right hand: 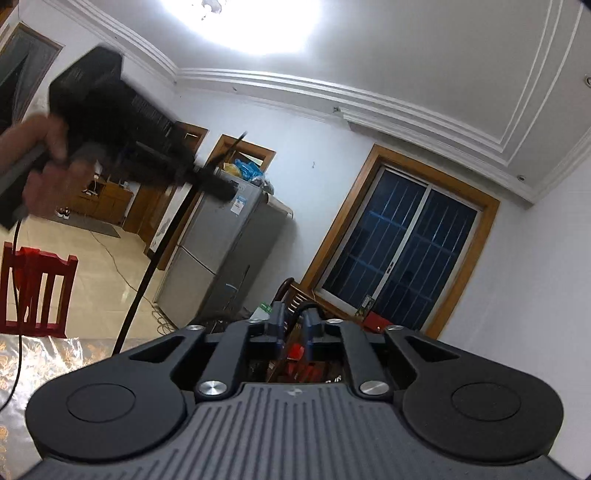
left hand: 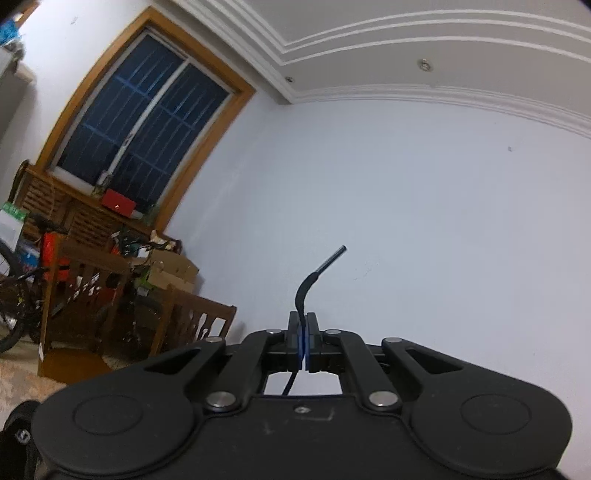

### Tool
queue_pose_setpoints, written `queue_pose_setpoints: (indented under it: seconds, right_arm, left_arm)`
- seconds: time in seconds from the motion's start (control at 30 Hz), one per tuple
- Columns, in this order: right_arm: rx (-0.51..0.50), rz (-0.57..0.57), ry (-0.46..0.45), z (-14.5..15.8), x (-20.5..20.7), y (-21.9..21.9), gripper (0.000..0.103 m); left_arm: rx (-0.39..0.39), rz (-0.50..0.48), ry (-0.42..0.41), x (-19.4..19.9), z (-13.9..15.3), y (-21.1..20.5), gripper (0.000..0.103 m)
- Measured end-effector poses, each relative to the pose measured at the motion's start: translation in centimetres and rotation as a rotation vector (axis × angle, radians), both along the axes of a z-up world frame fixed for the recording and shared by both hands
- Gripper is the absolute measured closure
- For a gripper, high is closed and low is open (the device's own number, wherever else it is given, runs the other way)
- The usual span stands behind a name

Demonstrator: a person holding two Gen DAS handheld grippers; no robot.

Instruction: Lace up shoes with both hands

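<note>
In the left wrist view, the left gripper [left hand: 303, 341] is seen first, made of smooth black plastic with round flat parts and shiny silver pins. Its two fingers are pressed together, and a thin black shoelace [left hand: 308, 286] is pinched between the blue pads. The lace is bent like a hook above the fingers, and its stiff, shiny tip [left hand: 334, 255] is pointed up and to the right. More lace is seen hanging down below the fingers. Behind it, a plain white wall [left hand: 424, 221] is seen. Brown wooden chairs [left hand: 201, 325] are stood to the left, with a bicycle [left hand: 16, 295] and a cardboard box [left hand: 171, 271] further back. A dark window [left hand: 146, 122] in a wooden frame is set far behind.

In the right wrist view, the right gripper [right hand: 294, 334] has a grey ridged top and black arms. Its fingers are held a little apart, and a black loop, maybe the lace, is seen at the gap, though it cannot be told if it is touched. To the left, a shiny, crinkly table cover [right hand: 48, 354] is seen, then a red wooden chair [right hand: 38, 291]. Higher up, the other gripper is held in a blurred hand [right hand: 44, 166], and a long black lace is hung down from it. A tall grey metal fridge [right hand: 225, 251] is stood further back. A bright round lamp [right hand: 255, 22] is lit on the white ceiling.
</note>
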State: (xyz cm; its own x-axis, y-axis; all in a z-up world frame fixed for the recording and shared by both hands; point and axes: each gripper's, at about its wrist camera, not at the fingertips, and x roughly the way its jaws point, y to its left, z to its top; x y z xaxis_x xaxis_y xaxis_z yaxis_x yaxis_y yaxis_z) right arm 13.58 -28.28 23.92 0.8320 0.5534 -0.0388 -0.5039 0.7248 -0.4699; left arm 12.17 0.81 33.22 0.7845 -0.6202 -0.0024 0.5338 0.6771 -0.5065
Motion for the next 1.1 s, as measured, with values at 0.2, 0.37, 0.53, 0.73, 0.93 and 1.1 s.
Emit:
queue_pose_setpoints:
  seconds: [0.2,0.37,0.53,0.73,0.93,1.1]
  right_arm:
    - [0.053,-0.004,0.103,-2.0,0.2,-0.6,0.073]
    - [0.071,0.004,0.224,-4.4,0.2,-0.1,0.088]
    - [0.147,0.017,0.303,-4.8,0.3,0.0,0.088]
    - [0.173,-0.004,0.346,-5.2,0.1,0.5,0.082]
    - [0.070,-0.048,0.419,-9.3,-2.2,2.4,0.031]
    - [-0.050,-0.095,0.616,-16.1,-5.0,6.8,0.031]
  left_arm:
    - [-0.034,-0.036,-0.024,-0.3,2.0,-0.4,0.102]
    - [-0.113,-0.029,0.105,0.9,-0.8,0.1,0.103]
    - [-0.066,-0.030,0.014,-0.8,1.0,-0.3,0.103]
    - [-0.038,-0.024,-0.044,-2.7,4.2,-0.2,0.103]
    - [-0.088,-0.012,0.045,-2.1,1.8,1.0,0.103]
    - [-0.138,-0.005,0.086,-2.3,-0.4,2.2,0.103]
